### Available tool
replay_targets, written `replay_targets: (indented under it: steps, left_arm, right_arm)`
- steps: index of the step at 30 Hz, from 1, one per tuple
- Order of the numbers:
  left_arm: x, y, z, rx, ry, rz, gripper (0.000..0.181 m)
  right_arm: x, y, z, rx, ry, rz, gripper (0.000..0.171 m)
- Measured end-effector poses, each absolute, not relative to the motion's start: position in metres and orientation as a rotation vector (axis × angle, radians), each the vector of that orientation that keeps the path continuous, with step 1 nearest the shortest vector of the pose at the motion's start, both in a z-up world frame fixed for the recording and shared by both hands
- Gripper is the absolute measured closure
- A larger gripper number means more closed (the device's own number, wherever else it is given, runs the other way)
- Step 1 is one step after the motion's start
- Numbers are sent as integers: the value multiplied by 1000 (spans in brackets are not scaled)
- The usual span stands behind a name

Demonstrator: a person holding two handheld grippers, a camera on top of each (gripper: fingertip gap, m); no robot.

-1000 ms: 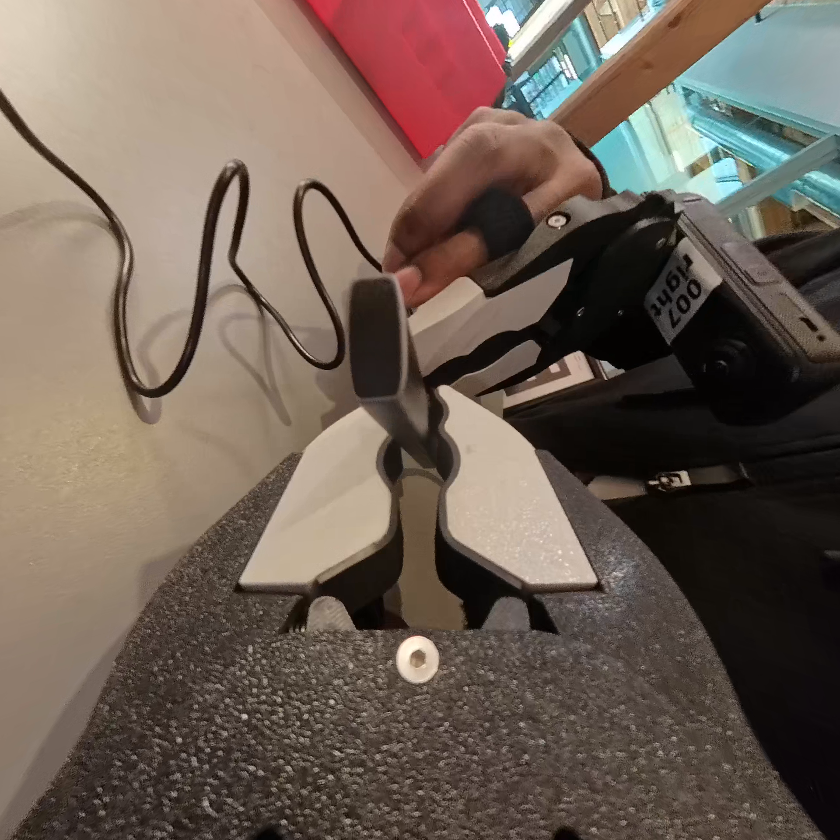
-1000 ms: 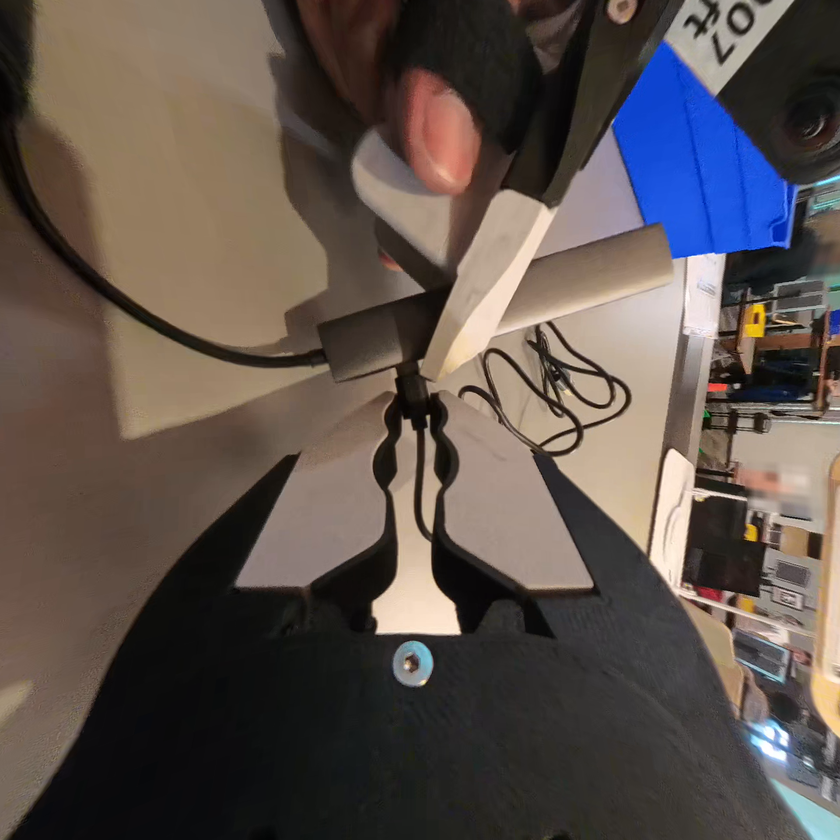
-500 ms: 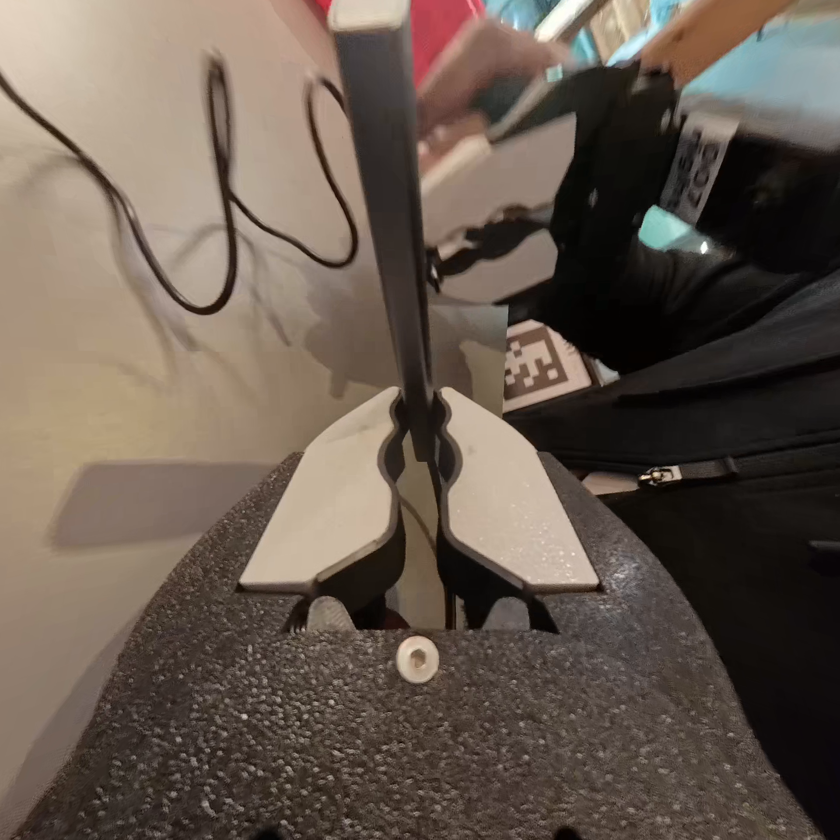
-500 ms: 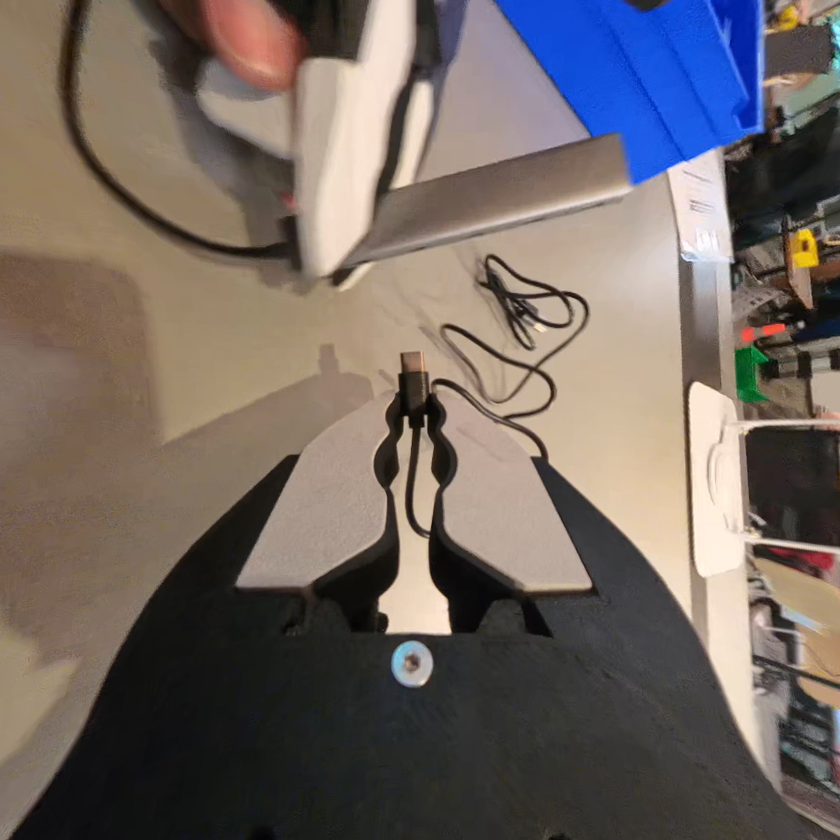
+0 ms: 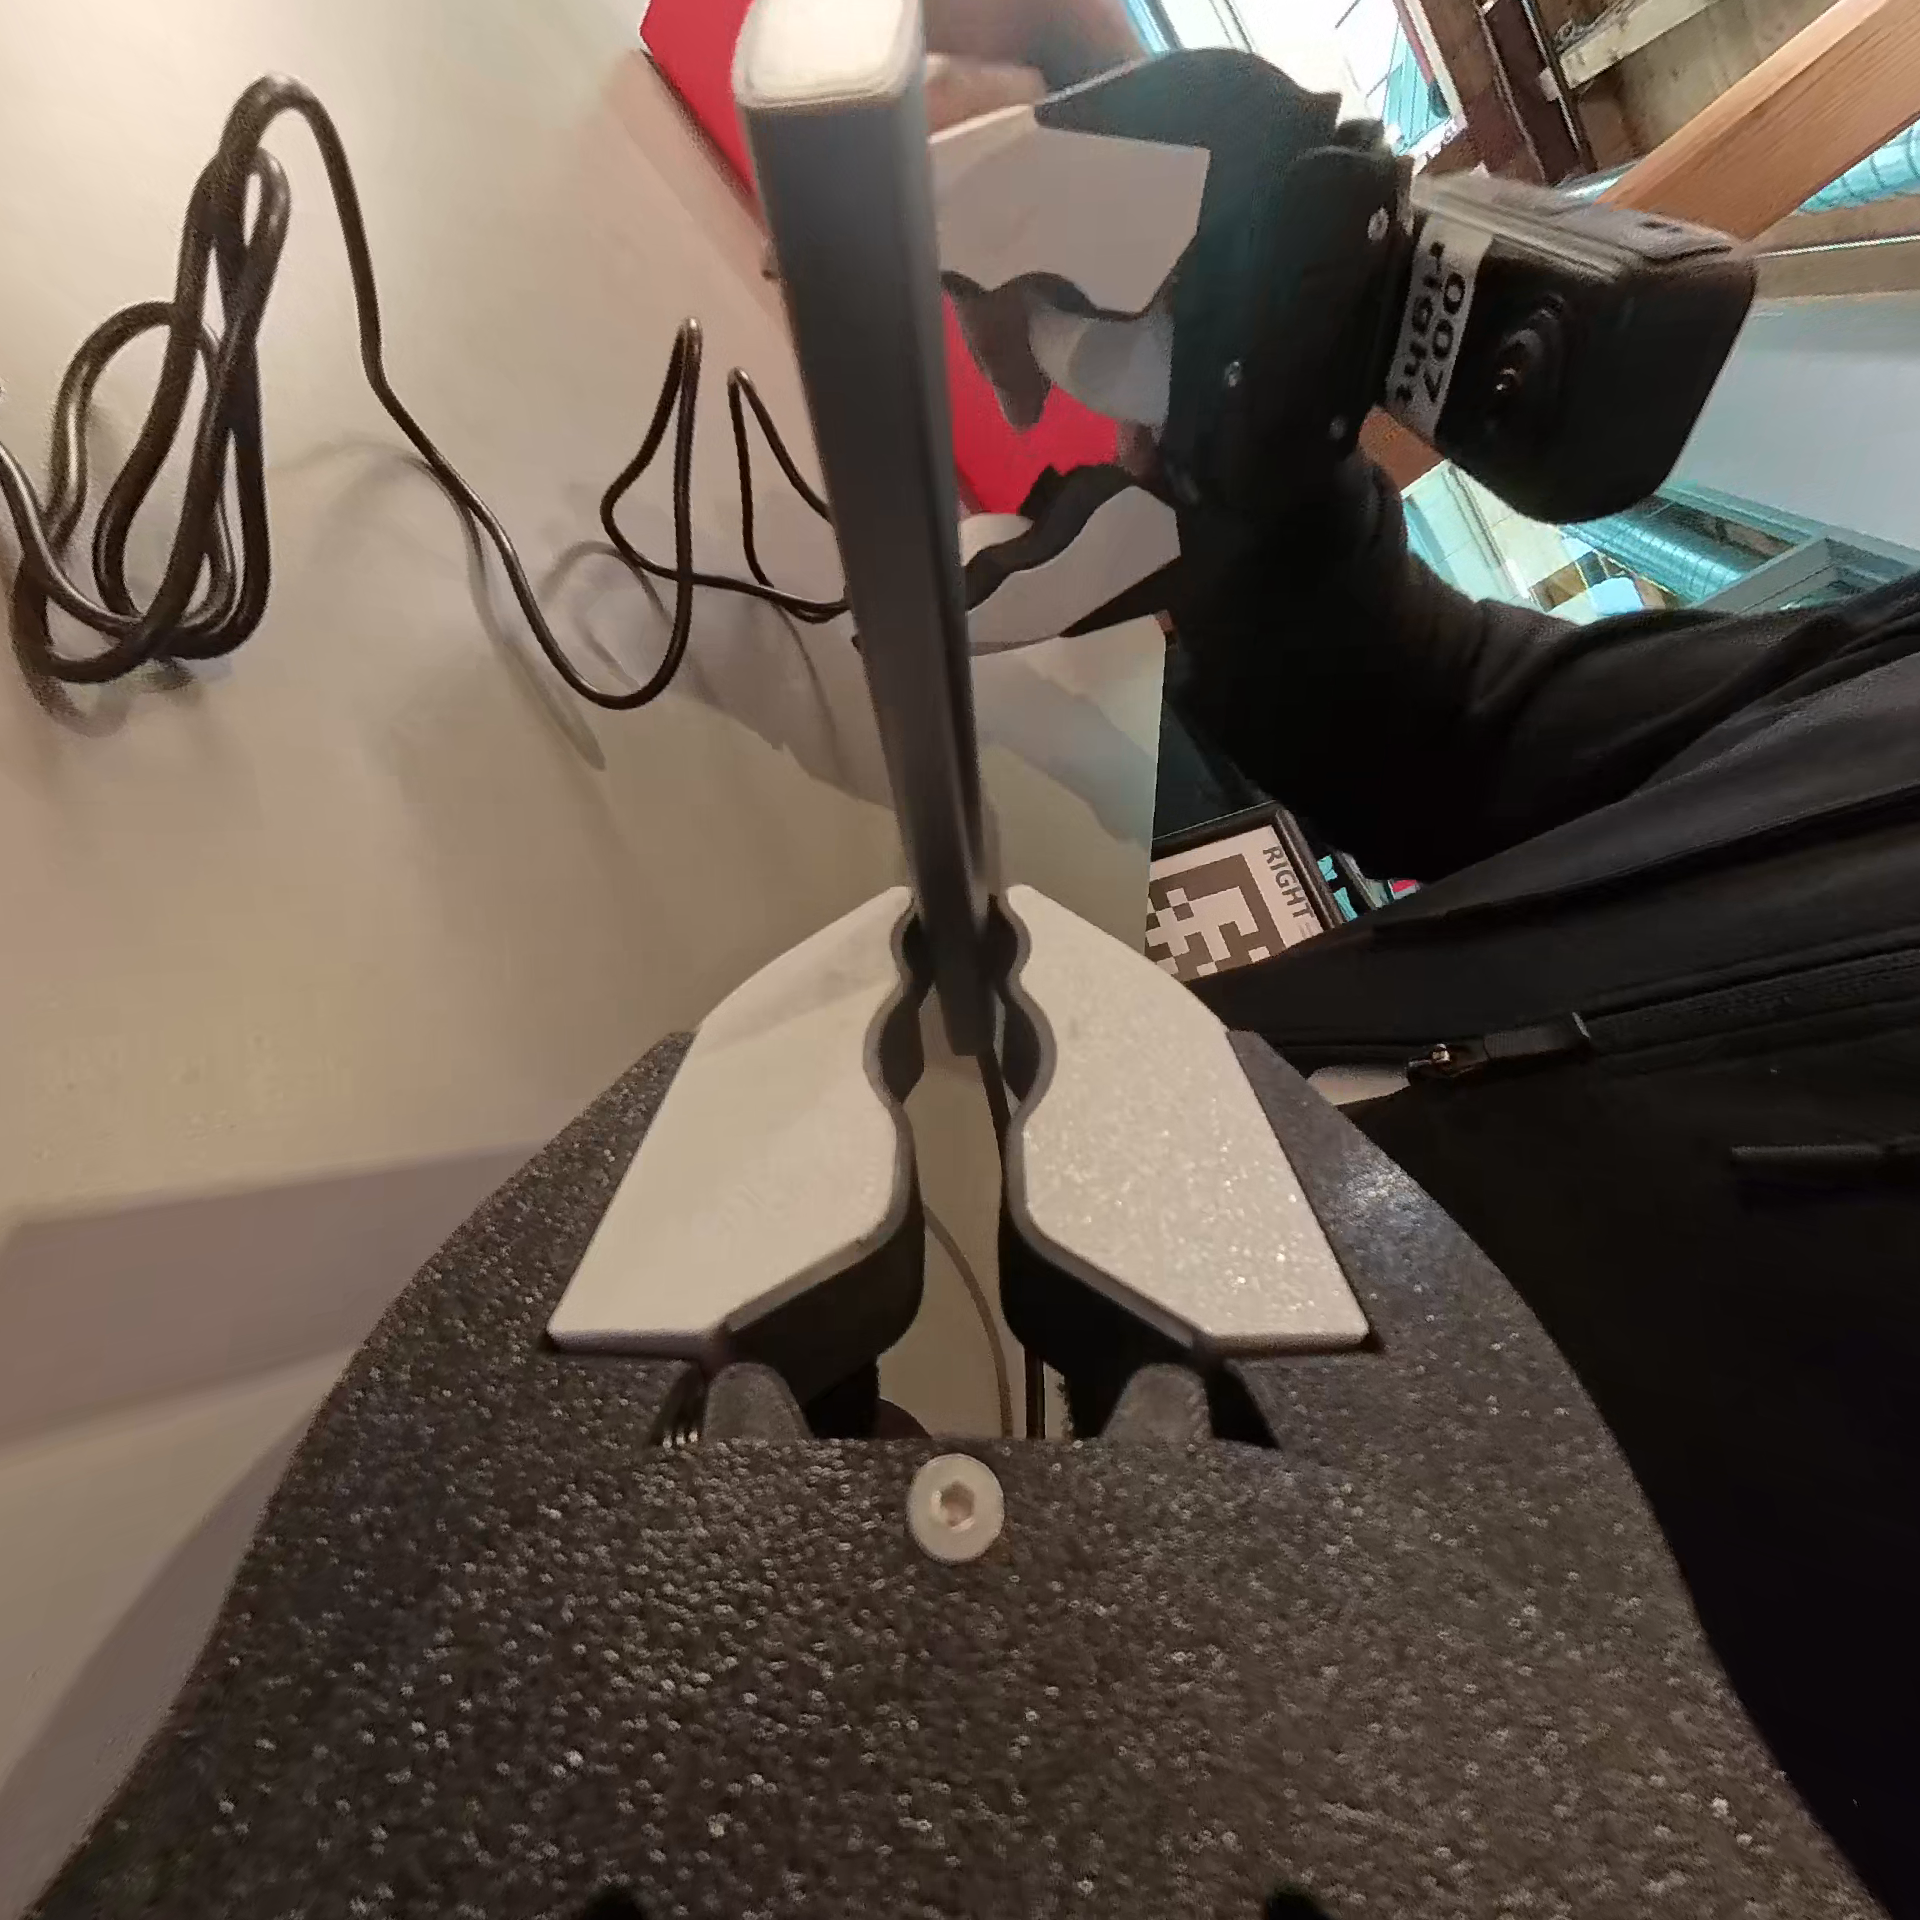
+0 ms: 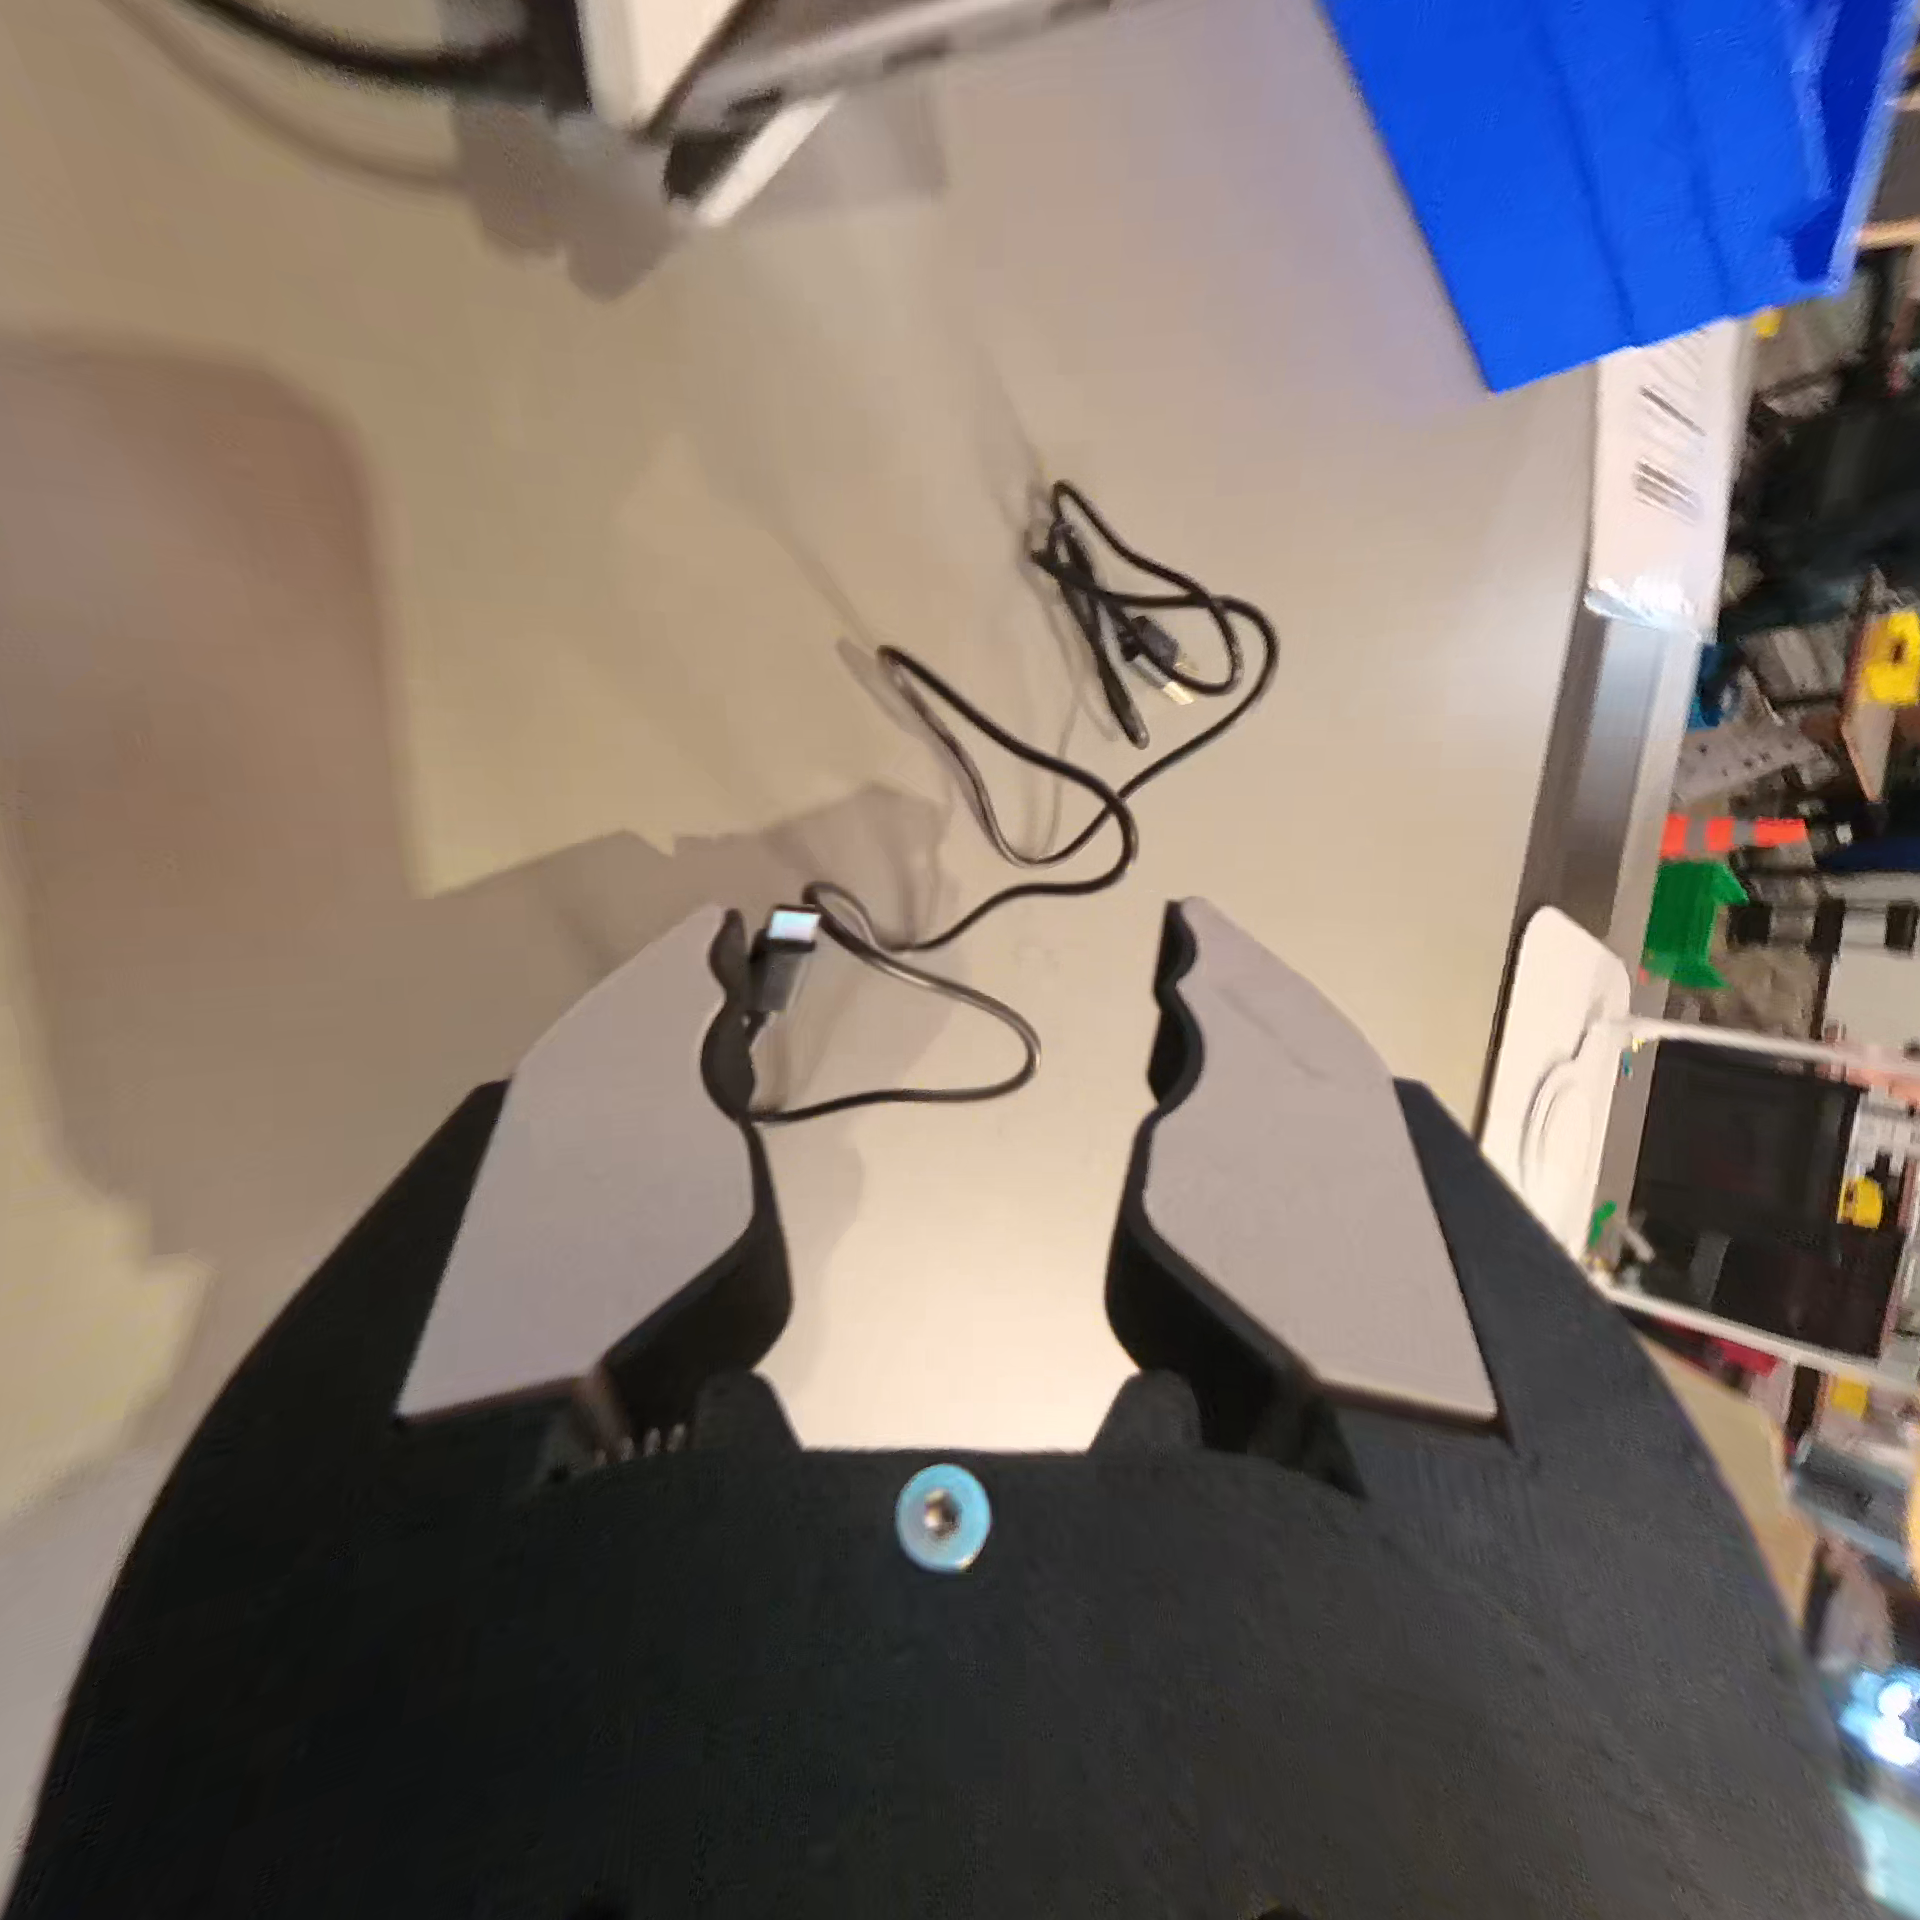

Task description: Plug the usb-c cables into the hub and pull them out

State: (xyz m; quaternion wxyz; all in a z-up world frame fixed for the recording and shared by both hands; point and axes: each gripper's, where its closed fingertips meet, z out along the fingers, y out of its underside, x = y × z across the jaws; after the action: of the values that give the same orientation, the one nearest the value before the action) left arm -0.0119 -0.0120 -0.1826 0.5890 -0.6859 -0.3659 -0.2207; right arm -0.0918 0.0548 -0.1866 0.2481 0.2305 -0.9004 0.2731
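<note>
My left gripper (image 5: 958, 925) is shut on the near end of the grey hub (image 5: 852, 468), which stands up from its fingertips; the hub's own thin lead runs back between the fingers. My right gripper (image 6: 951, 935) is wide open above the table. The black USB-C plug (image 6: 781, 961) sits loose against its left finger's pad (image 6: 727, 997), and the right pad is far from it. The plug's black cable (image 6: 1039, 831) trails across the table. The hub (image 6: 831, 62) shows blurred at the top of the right wrist view. The right gripper's black body (image 5: 1288, 343) is beyond the hub in the left wrist view.
A second coiled black cable (image 5: 156, 468) lies on the beige table (image 5: 312, 935). A red box (image 5: 1049, 436) stands behind the hub and a blue bin (image 6: 1621, 156) at the far side. A square marker tag (image 5: 1226, 914) and a person's dark sleeve (image 5: 1507, 675) are on the right. There is about 11 cm between the tips of the two grippers.
The right gripper pulled the USB-C plug out of the hub, drew back, then opened wide and let the plug go. The left gripper kept its hold and swung the hub upright.
</note>
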Motion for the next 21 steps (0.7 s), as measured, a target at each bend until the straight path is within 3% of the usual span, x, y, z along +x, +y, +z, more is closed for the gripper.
replay_targets:
  steps: [4,9,10,11,12,13,16,21]
  left_arm:
    - [-10,-16,-180,-1575,-854,-494,171]
    - [-13,-18,-180,-1563,-866,-490,171]
    - [-13,-18,-179,-1561,-865,-489,171]
    - [-13,-18,-179,-1557,-864,-488,171]
    - [-13,-19,-178,-1551,-864,-485,171]
    - [-14,-20,-177,-1544,-866,-481,171]
    - [-16,-23,-174,-1515,-865,-462,171]
    - [-16,-24,-171,-1496,-857,-462,171]
  right_arm:
    - [-98,64,-190,861,-2526,562,77]
    - [-107,53,-216,1129,-2513,359,77]
    - [-107,48,-221,1166,-2521,348,86]
    - [-107,43,-226,1179,-2530,350,107]
    - [-109,38,-228,1174,-2532,357,141]
    - [-114,34,-228,1139,-2523,360,158]
    - [-128,34,-206,1040,-2440,431,161]
    - [-149,88,-98,740,-2236,584,162]
